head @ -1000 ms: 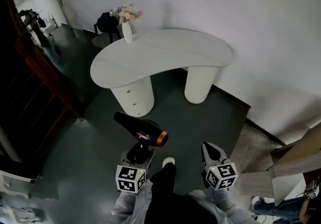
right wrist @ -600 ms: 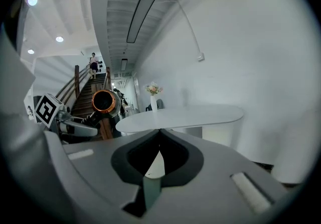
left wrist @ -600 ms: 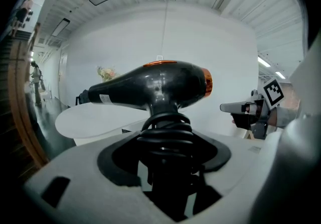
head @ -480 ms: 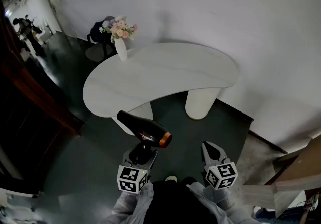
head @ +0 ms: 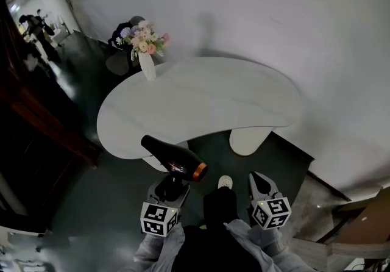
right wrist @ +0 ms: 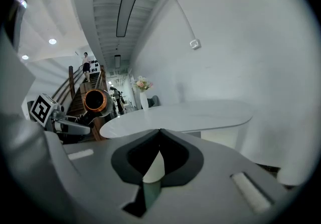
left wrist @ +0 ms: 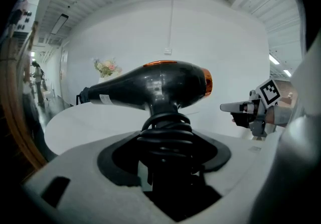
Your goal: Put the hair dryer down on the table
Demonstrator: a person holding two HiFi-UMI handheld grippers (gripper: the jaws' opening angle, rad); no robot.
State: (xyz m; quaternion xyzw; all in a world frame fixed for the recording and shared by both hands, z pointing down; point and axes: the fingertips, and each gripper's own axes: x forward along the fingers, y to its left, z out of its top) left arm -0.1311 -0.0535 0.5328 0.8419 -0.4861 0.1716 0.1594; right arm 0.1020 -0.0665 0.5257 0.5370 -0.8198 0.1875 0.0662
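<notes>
My left hand-held gripper (head: 172, 180) is clenched on the handle of the black hair dryer (head: 173, 156), holding it in the air before the white desk's (head: 244, 100) near edge, while my right hand-held gripper (head: 258, 180) hangs alongside, jaws together, empty.

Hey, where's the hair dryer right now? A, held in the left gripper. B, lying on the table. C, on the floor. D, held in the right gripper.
A: the left gripper is clamped on the handle of the dryer, which is in the air and not resting on the table; the right gripper is shut and empty.
</notes>
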